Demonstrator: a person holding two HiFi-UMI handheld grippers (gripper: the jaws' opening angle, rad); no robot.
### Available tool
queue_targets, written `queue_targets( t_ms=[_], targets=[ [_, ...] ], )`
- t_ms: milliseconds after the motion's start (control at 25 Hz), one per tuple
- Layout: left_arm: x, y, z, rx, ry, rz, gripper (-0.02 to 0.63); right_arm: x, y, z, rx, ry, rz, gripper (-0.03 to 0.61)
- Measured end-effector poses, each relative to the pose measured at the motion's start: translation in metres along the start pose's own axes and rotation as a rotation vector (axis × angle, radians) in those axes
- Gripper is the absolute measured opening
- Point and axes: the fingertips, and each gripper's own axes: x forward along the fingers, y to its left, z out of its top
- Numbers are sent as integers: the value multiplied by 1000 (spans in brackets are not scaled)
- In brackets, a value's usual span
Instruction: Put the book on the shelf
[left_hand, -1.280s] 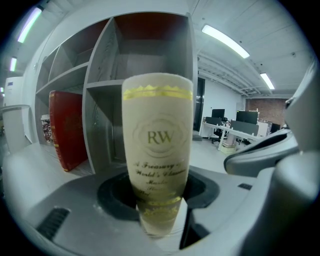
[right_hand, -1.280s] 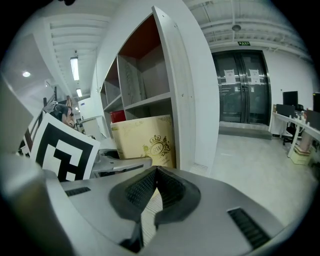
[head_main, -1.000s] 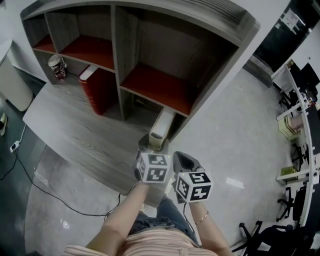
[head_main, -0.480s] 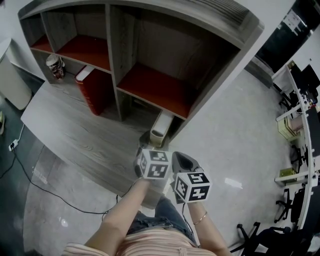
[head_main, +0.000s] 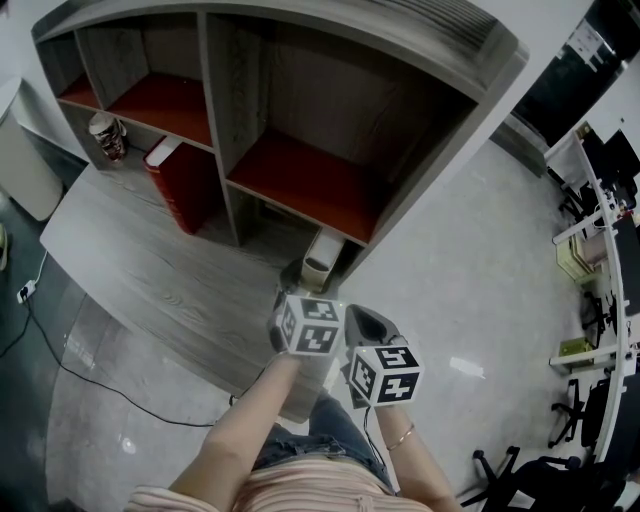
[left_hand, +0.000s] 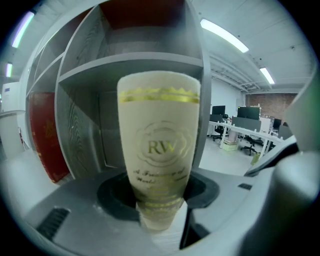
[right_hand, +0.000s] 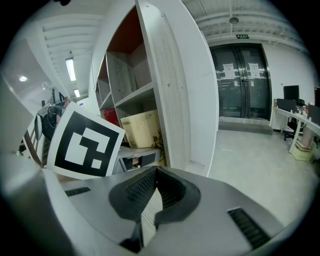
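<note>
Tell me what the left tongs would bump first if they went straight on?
The left tongs clamp a cream book; its far end leads, probably into the shelf's lower cubby to the back wall. Depth is unclear.

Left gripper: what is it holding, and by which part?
The left gripper clamps the cream book by its lower end; the right gripper is shut, empty.
</note>
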Motion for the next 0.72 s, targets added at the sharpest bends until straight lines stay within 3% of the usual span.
queue_targets(
  t_ms=[720],
  targets=[
    [12,-4,5,19,-25,-8,219,-5,-12,1,3,-5,-5,9]
  ],
)
